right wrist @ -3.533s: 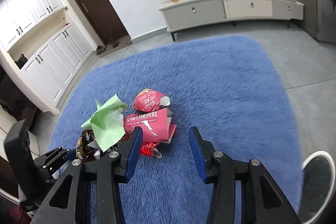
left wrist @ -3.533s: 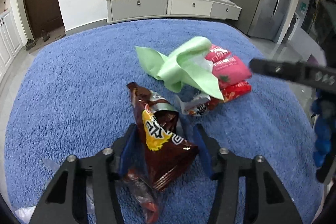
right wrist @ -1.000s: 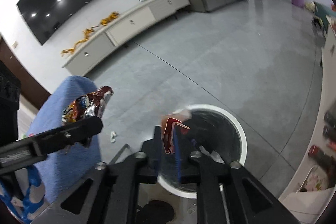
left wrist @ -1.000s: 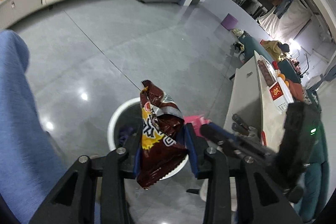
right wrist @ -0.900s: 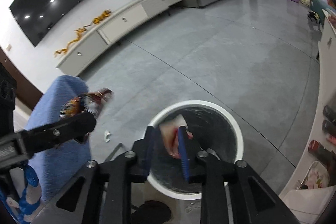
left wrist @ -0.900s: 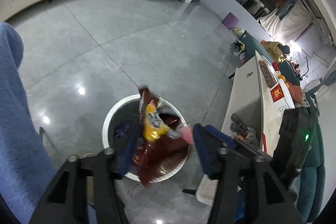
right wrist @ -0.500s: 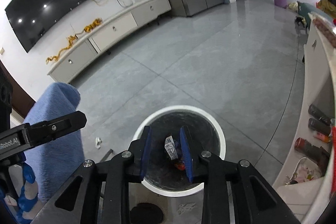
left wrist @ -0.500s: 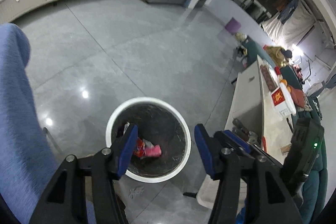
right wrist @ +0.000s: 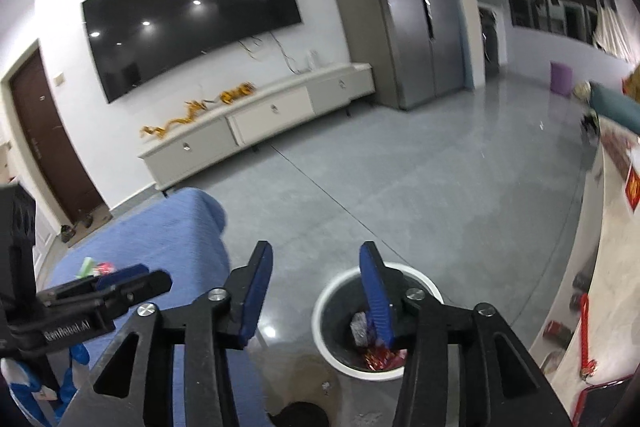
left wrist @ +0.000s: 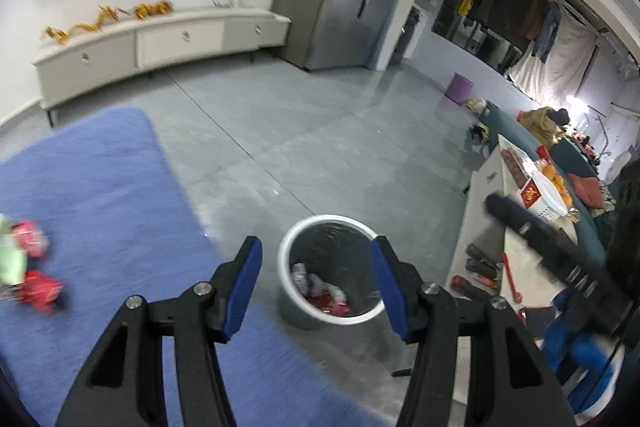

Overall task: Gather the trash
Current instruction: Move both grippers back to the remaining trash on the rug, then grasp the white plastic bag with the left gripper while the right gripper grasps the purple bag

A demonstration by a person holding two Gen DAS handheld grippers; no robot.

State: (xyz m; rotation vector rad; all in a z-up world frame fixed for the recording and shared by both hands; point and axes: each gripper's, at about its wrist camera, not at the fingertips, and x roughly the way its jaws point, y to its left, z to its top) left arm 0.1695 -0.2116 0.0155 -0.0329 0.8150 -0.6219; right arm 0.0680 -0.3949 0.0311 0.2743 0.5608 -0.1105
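Note:
A white-rimmed bin [left wrist: 297, 311] stands on the grey floor just off the blue rug [left wrist: 100, 203], with dropped wrappers [left wrist: 320, 289] inside it. My left gripper [left wrist: 318, 285] hangs above it, open and empty. More trash lies on the rug at far left: a red wrapper [left wrist: 40, 287], a pink packet [left wrist: 31, 233] and a green sheet [left wrist: 9, 263]. In the right wrist view the right gripper [right wrist: 316, 293] is up over the bin [right wrist: 420, 277]. Its jaws are opening with nothing between them. Wrappers [right wrist: 378, 353] show in the bin. The left gripper [right wrist: 108, 287] crosses that view at left.
A white counter [left wrist: 486, 211] with bottles and a red box stands right of the bin. A low white cabinet [right wrist: 256, 127], a wall screen and a grey fridge [right wrist: 404, 11] line the far wall. A small dark object [right wrist: 300, 415] lies on the floor near the bin.
The brown chip bag left the left gripper and the red wrapper left the right one, both into the bin. Both grippers opened, rose and tilted up toward the room.

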